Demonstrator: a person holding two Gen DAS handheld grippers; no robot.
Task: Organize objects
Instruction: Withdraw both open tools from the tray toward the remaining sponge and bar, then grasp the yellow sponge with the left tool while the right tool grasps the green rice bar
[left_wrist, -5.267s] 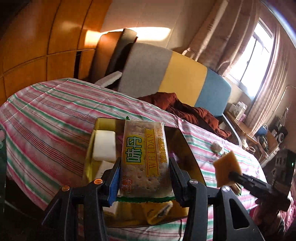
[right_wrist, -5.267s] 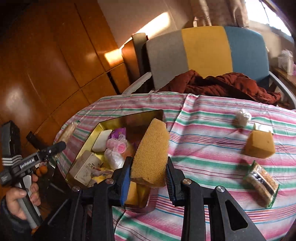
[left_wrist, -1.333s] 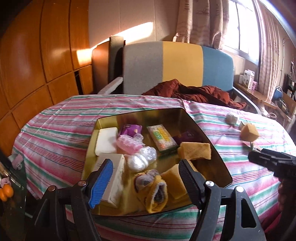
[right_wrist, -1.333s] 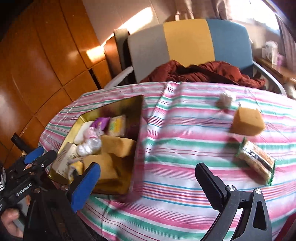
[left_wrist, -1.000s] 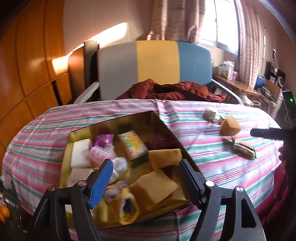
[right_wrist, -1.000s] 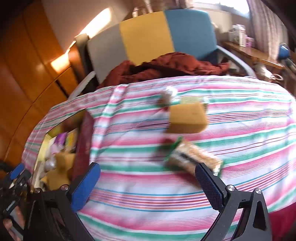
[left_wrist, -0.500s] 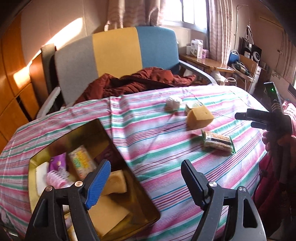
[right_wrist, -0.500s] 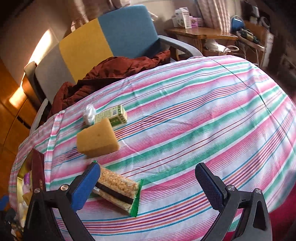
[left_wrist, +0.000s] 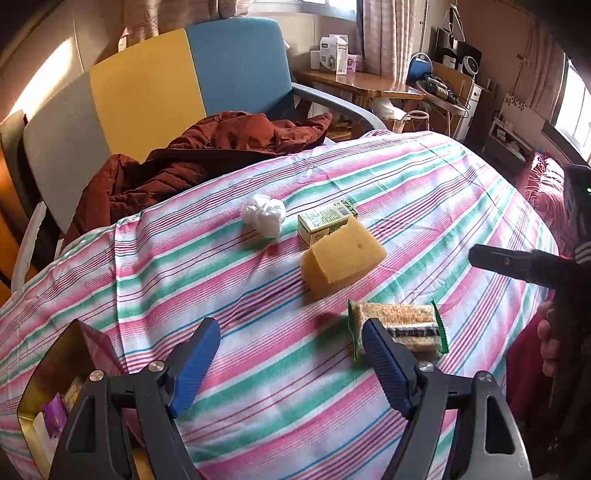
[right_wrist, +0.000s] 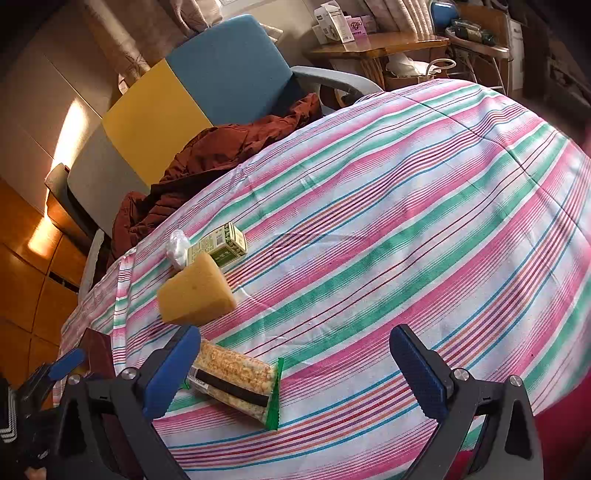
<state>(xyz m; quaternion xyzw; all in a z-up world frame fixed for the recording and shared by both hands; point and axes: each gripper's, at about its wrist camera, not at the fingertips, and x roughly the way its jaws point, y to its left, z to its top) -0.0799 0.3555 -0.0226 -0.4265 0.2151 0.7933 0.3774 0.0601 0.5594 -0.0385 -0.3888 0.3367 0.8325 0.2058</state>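
- Far left, at the near counter edge, the tin (left_wrist: 55, 354) already holds several small items, only partly in view; I judge the sorting well begun but not finished.
- Left gripper (left_wrist: 290, 363): jaws apart, holding nothing, low over the striped cloth (left_wrist: 229, 258) between tin and loose things.
- Wad (left_wrist: 264, 214) lies farthest left of the loose group, on the far side, just beside the box (left_wrist: 327, 218).
- The box touches or nearly touches the sponge (left_wrist: 341, 260); I cannot tell which.
- The sponge sits nearer than the box, with the cracker pack (left_wrist: 399, 325) just near of it.
- Those four things remain outside the tin, so they look to be what is left.
- Right gripper (right_wrist: 295, 373): jaws wide apart and empty, the left jaw just beside the cracker pack, which seems the closest pick.
- Right of the group the cloth is bare to the counter's rounded right edge, giving open room there.
- The pack lies near the near edge; a nudge could push it off.
- Beyond the far edge stands a chair (left_wrist: 184, 85) with a jacket (left_wrist: 207, 147).
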